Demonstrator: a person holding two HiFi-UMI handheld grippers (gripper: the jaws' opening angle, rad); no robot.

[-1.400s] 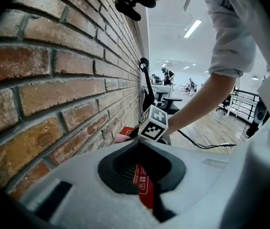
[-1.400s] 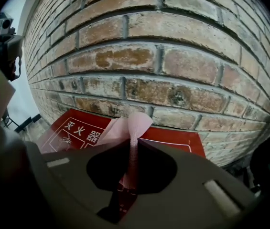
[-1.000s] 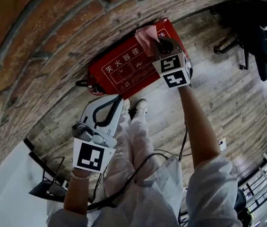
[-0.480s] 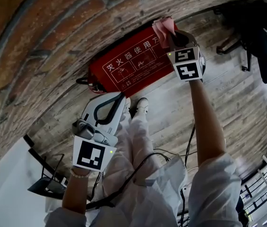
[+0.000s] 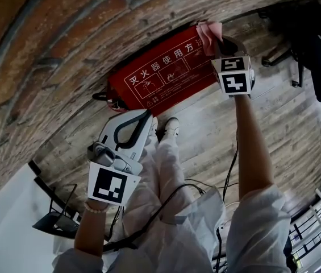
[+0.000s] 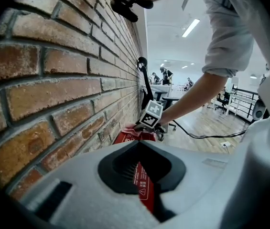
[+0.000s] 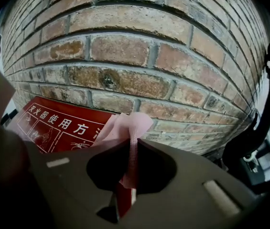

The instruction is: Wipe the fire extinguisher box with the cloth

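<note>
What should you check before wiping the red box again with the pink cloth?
1. Cloth pinched in right gripper: ok.
2. Cloth pressed on the fire extinguisher box: cannot tell; it sits at the box's right end.
3. Left gripper away from the box, shut, empty: ok.
4. Room to wipe past that end: not ok; the box ends there.
5. Box clean: cannot tell.

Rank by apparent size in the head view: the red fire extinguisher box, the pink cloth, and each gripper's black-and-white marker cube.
1. Red fire extinguisher box
2. Left black-and-white marker cube; it is nearer the camera, so its lead over the next is unsure
3. Right marker cube
4. Pink cloth, only partly visible
</note>
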